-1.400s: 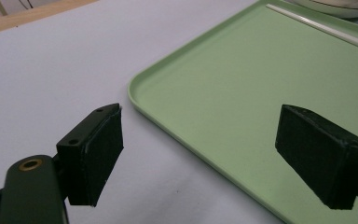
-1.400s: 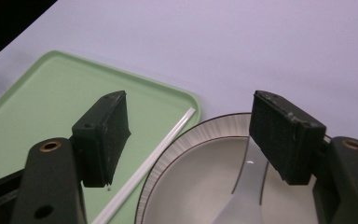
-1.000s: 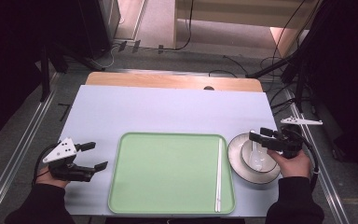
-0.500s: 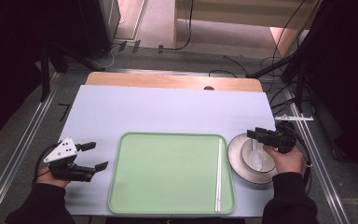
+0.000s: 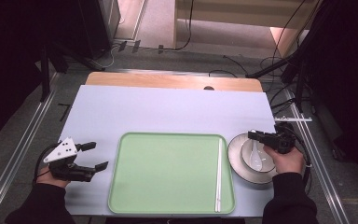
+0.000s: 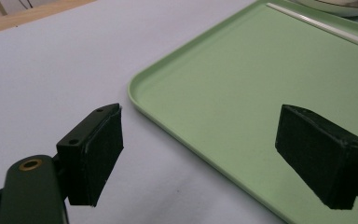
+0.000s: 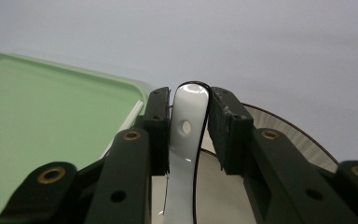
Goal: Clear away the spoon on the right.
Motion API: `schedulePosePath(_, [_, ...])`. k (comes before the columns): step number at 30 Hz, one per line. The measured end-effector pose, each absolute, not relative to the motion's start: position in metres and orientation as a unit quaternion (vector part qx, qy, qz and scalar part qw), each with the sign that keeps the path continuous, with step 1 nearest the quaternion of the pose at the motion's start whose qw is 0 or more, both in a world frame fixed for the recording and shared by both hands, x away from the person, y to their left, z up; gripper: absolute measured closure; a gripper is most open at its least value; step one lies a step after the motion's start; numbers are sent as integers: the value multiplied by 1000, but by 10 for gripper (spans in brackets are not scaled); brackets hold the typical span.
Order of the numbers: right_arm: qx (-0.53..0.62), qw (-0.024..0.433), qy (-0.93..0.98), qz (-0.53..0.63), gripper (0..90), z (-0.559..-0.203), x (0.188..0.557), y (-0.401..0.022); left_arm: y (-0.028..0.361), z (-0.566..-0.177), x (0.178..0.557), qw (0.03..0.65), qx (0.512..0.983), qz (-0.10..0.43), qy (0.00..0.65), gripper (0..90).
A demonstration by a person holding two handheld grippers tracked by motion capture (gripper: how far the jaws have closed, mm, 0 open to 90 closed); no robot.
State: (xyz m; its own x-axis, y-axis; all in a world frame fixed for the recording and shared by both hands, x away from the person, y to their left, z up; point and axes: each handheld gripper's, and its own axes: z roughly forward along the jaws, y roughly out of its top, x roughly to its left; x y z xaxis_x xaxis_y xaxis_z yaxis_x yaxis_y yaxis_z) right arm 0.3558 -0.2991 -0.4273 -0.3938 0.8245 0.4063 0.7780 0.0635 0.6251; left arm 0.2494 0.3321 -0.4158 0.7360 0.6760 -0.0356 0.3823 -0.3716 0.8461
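- Right claw [image 7: 186, 126] down over the bowl [image 5: 242, 164], near the right edge of the worktop [image 5: 168, 112], a hand [image 5: 286, 158] behind it.
- Jaws just been closing, now on either side of the white spoon [image 7: 182, 154], at its handle end with the small hole.
- Left pad against the handle; right pad at its dark edge, with perhaps a sliver of gap. Reads as a pinch on the spoon.
- Spoon lying in the bowl, scoop end down in the hollow [image 5: 257, 161], handle rising toward the rim under the claw [image 5: 266, 138].
- Bowl white inside with a dark rim, sitting on the worktop just beside the right edge of the green tray [image 5: 168, 205].
- Thin white stick [image 5: 219, 172] lying along the tray's right side, just inside the raised lip, running front to back.
- Same stick visible in the right gripper view [image 7: 126, 123], just left of the claw, on the tray [image 7: 37, 121].
- Left claw [image 5: 95, 155] low over the worktop at the left, just off the tray's left edge, held by the other hand [image 5: 51, 175].
- Jaws spread wide, nothing between them, bare worktop [image 6: 51, 74] and the tray's corner [image 6: 223, 93] in the gap.
- Left claw [image 6: 200, 149] pointing toward the tray, grey three-cornered plate [image 5: 61, 150] on top.
- Strip of bare wood [image 5: 172, 81] along the worktop's far edge.
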Motion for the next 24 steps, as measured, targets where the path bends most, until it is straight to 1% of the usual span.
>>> schedulePosePath(5, [547, 24, 729, 411, 742, -426, 355, -299, 332, -416, 250, 456, 813, 161, 325, 151])
schedulePosePath(12, [541, 44, 730, 415, 771, -415, 349, -298, 331, -416, 250, 456, 813, 161, 325, 151])
schedulePosePath(19, [533, 47, 733, 419, 784, -407, 345, -298, 332, -416, 250, 455, 814, 160, 324, 151])
schedulePosePath(22, [531, 45, 730, 427, 817, -401, 342, -298, 332, -415, 250, 454, 815, 160, 324, 151])
schedulePosePath(23, [531, 43, 730, 429, 851, -400, 341, -298, 332, -416, 250, 454, 814, 160, 324, 151])
schedulePosePath(24, [531, 44, 729, 430, 859, -398, 340, -298, 332, -416, 250, 454, 814, 160, 324, 150])
